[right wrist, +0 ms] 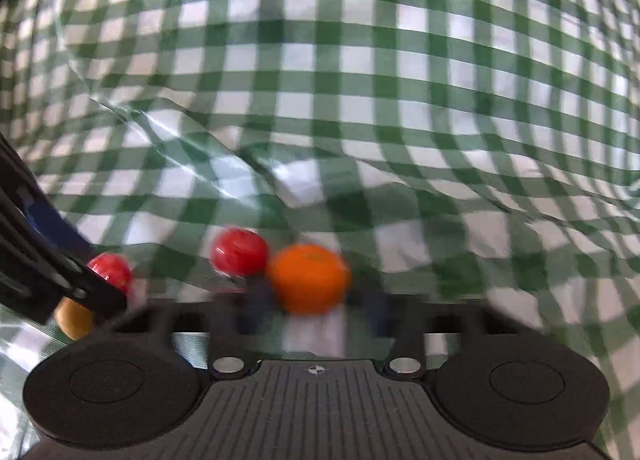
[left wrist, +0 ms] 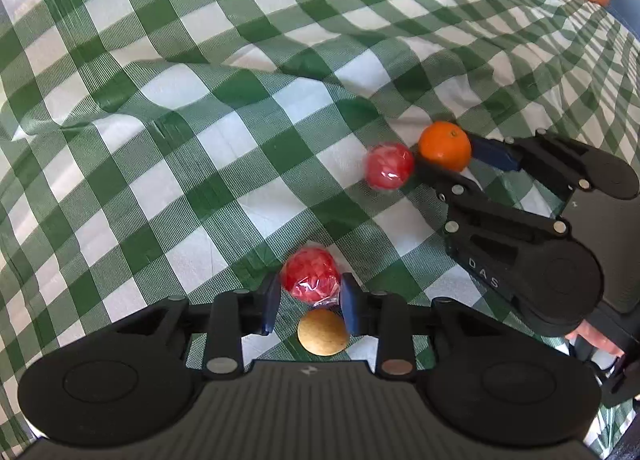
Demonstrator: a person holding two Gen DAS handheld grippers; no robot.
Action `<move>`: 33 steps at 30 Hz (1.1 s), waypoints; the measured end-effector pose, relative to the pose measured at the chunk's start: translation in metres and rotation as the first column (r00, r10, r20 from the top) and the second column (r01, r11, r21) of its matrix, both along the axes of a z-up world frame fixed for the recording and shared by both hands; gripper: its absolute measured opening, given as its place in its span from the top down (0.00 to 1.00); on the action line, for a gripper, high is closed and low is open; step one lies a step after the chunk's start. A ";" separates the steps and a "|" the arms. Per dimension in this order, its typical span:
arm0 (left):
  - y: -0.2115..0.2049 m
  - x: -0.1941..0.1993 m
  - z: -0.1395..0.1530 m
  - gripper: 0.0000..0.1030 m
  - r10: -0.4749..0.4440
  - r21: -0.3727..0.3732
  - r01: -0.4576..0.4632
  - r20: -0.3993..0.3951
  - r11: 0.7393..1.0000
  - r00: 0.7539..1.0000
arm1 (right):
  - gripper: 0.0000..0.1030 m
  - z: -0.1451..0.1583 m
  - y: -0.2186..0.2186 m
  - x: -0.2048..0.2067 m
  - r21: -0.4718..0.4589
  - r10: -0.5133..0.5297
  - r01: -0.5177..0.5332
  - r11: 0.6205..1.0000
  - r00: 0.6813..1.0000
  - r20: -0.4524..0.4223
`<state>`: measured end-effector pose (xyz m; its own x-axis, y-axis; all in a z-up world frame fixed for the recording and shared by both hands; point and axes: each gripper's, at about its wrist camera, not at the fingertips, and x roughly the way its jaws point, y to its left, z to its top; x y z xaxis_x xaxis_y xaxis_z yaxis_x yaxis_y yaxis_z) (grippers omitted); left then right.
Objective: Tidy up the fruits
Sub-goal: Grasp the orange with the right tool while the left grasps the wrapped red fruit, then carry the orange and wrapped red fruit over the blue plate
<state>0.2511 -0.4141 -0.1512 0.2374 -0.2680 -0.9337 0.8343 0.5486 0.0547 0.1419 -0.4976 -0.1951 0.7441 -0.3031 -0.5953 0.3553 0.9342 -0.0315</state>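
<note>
In the left wrist view my left gripper [left wrist: 309, 302] is shut on a red plastic-wrapped fruit [left wrist: 310, 275], its blue pads against both sides. A tan round fruit [left wrist: 322, 331] lies on the cloth just under it. A second red wrapped fruit [left wrist: 389, 166] lies further off, touching an orange [left wrist: 445, 145]. My right gripper [left wrist: 450, 162] comes in from the right with its fingers on either side of the orange. In the blurred right wrist view the orange [right wrist: 309, 278] sits between the fingers of the right gripper [right wrist: 316, 306], with the red fruit [right wrist: 239, 252] to its left.
A green and white checked tablecloth [left wrist: 200, 140] covers the whole surface, with wrinkles and folds running across the middle. The left gripper's body [right wrist: 36, 264] fills the left edge of the right wrist view, with the other red fruit [right wrist: 111, 271] and the tan fruit [right wrist: 74, 320] beside it.
</note>
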 end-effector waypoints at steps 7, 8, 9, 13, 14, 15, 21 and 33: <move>0.045 -0.008 0.035 0.66 0.119 -0.075 -0.115 0.061 0.991 0.991 | 0.64 0.021 0.003 -0.032 0.008 -0.139 0.139 0.990 0.990 -0.011; 0.056 -0.013 0.044 0.66 0.138 -0.085 -0.132 0.073 0.988 0.988 | 0.64 0.027 0.005 -0.044 0.017 -0.158 0.159 0.987 0.987 -0.009; 0.070 -0.018 0.054 0.66 0.151 -0.095 -0.143 0.085 0.985 0.985 | 0.64 0.033 0.009 -0.056 0.022 -0.178 0.178 0.984 0.984 -0.010; 0.127 -0.050 0.088 0.66 0.211 -0.089 -0.202 0.120 0.975 0.970 | 0.64 0.061 0.036 -0.110 0.056 -0.219 0.219 0.974 0.976 -0.002; 0.144 -0.060 0.096 0.66 0.227 -0.091 -0.217 0.120 0.972 0.966 | 0.63 0.068 0.047 -0.123 0.056 -0.216 0.216 0.975 0.976 -0.004; 0.160 -0.071 0.104 0.66 0.240 -0.092 -0.229 0.122 0.969 0.963 | 0.63 0.076 0.059 -0.135 0.060 -0.210 0.210 0.976 0.978 -0.004; 0.257 -0.148 0.140 0.66 0.314 -0.100 -0.304 0.109 0.947 0.943 | 0.63 0.121 0.146 -0.193 0.102 -0.066 0.065 0.993 0.998 0.005; 0.394 -0.245 0.153 0.66 0.468 -0.119 -0.457 0.087 0.882 0.880 | 0.63 0.172 0.311 -0.232 0.172 0.241 -0.242 0.955 0.970 0.025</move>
